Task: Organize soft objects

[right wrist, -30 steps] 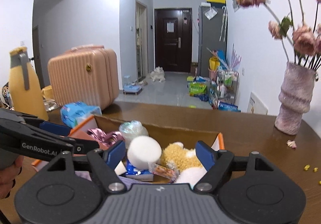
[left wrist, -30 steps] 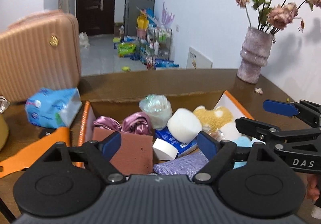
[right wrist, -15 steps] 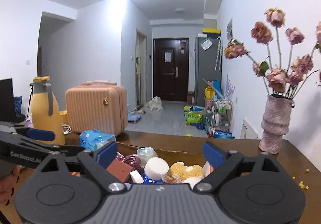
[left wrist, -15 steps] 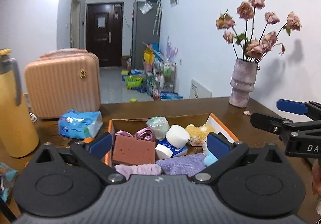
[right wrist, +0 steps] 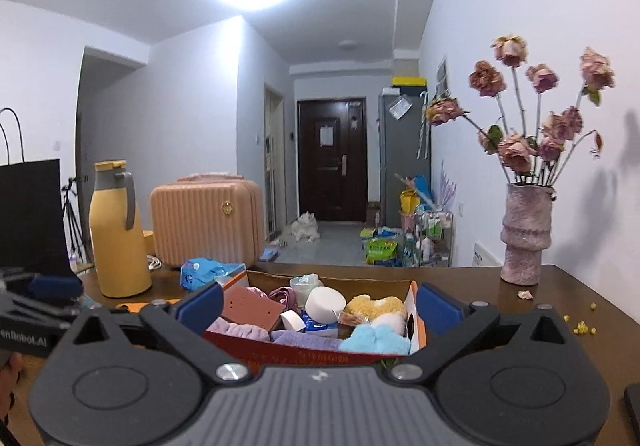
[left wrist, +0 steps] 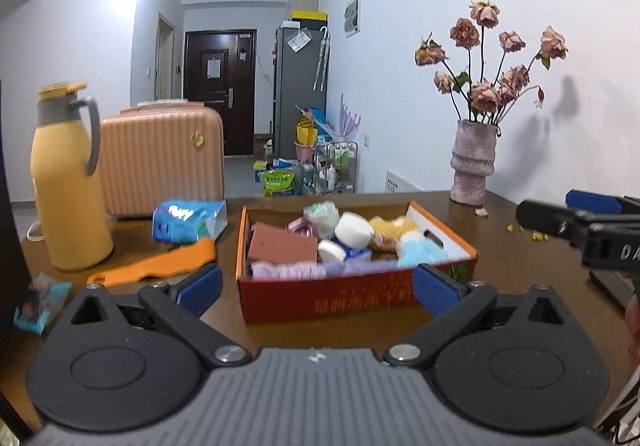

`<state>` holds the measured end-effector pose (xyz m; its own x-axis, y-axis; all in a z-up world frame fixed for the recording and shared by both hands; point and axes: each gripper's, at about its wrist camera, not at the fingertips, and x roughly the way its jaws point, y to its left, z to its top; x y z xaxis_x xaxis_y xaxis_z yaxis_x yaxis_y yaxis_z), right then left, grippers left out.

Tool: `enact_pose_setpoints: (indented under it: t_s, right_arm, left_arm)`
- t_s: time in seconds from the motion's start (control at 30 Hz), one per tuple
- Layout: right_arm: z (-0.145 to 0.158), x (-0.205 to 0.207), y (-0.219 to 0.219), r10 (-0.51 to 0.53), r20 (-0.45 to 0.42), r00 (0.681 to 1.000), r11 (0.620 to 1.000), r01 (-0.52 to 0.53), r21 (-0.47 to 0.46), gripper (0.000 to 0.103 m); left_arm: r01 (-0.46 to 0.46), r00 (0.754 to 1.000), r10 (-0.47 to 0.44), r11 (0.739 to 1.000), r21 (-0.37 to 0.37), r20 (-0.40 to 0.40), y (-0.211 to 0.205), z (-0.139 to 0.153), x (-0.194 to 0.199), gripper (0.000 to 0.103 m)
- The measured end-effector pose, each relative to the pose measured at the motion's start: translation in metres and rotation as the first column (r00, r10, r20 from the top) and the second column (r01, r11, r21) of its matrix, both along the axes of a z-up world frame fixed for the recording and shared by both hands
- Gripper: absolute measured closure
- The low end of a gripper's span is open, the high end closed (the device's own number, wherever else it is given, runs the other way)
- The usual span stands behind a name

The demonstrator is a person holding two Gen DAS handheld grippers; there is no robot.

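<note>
Brown tabletop (left wrist: pixel 520 266), hallway behind. Box (left wrist: pixel 360 294) of soft things sits mid-tabletop, straight ahead of both grippers. Left gripper (left wrist: pixel 316 288) wide apart, empty; right gripper (right wrist: pixel 318 308) jaws opening, empty. Box's long axis runs crosswise; neither hand clearly nearer

"enRobot.AI" on left gripper (right wrist: pixel 40 298), "DA" on right gripper (left wrist: pixel 576 222), box print unreadable

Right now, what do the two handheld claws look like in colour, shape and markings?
Both look alike: the left claw and the right claw each have a ribbed grey body, two round black discs, black linkage arms with silver pivot screws, and blue pads on the fingers. White lettering runs along the side, partly cut off. No cables or sleeves show.
</note>
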<state>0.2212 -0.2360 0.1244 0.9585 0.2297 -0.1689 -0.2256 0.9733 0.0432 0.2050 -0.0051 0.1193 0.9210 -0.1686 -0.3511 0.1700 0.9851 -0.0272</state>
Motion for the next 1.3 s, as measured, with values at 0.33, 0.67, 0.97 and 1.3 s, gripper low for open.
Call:
enact_pose_setpoints:
  t_s: [0.33, 0.67, 0.97, 1.3]
  right_arm:
    - [-0.033, -0.064, -0.002, -0.021, 0.0, 1.0, 1.0, 0.021, 0.016, 0.0]
    - [-0.064, -0.117, 0.005, -0.002, -0.025, 1.0, 1.0, 0.002, 0.004, 0.0]
    - [-0.102, -0.162, 0.008, -0.017, -0.097, 0.995, 0.999, 0.021, 0.033, 0.0]
    - [-0.127, -0.191, 0.008, -0.032, -0.137, 0.99, 0.997, 0.042, 0.066, 0.0]
  left_arm:
    - [-0.035, 0.999, 0.035, 0.999, -0.019, 0.03, 0.013, -0.037, -0.067, 0.0]
    - [-0.084, 0.996, 0.084, 0.993, -0.081, 0.001, 0.029, -0.068, -0.12, 0.0]
    - [-0.103, 0.992, 0.105, 0.994, -0.018, 0.074, 0.019, -0.101, -0.18, 0.0]
    - [-0.132, 0.985, 0.134, 0.991, -0.023, 0.109, 0.014, -0.099, -0.201, 0.0]
